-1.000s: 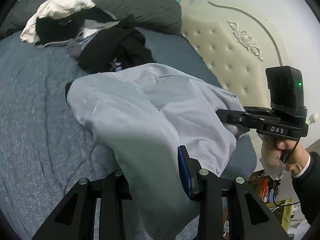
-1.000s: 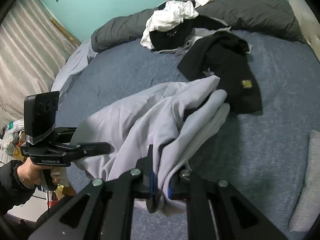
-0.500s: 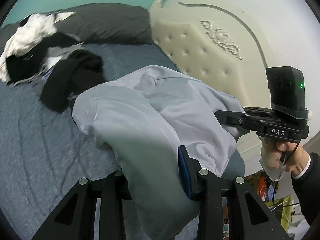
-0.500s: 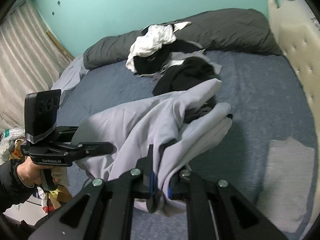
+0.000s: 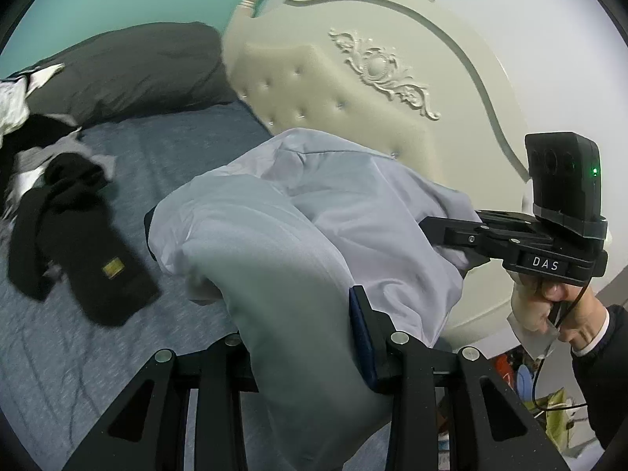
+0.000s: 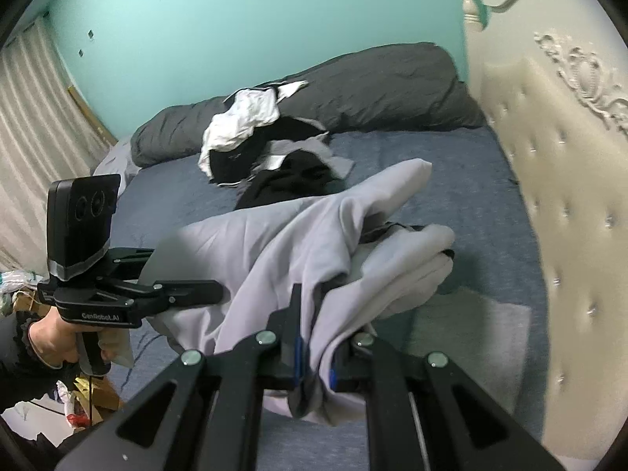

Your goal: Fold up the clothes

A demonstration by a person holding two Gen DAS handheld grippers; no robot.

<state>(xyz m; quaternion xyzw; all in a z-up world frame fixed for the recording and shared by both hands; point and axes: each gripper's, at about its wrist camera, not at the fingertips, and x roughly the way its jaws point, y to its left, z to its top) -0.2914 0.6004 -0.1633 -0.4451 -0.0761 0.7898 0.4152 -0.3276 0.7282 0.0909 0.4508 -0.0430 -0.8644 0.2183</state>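
Pale grey garment [image 5: 314,212] bunched and lifted off the blue bed [image 5: 78,353], hanging between the two grippers, just in front of the cream tufted headboard [image 5: 353,90]. Left gripper [image 5: 298,353] clamped on a thick fold of the garment, jaws partly apart around the cloth, one blue pad showing against the fabric. Right gripper [image 6: 314,361] pinched nearly closed on a thin gathered edge of the same garment, cloth spilling below the jaws. Each gripper visible in the other's view, held by a hand [image 6: 51,337] in a dark sleeve. Farther from the headboard along the bed: black garment [image 5: 74,243] with a yellow label, lying flat and apart from the grey one. Beyond it, a heap of white and black clothes [image 6: 251,133] resting against the dark grey duvet [image 6: 373,90] under the teal wall [image 6: 235,19]. Flat grey cloth [image 6: 471,337] on the bed close beside the headboard.
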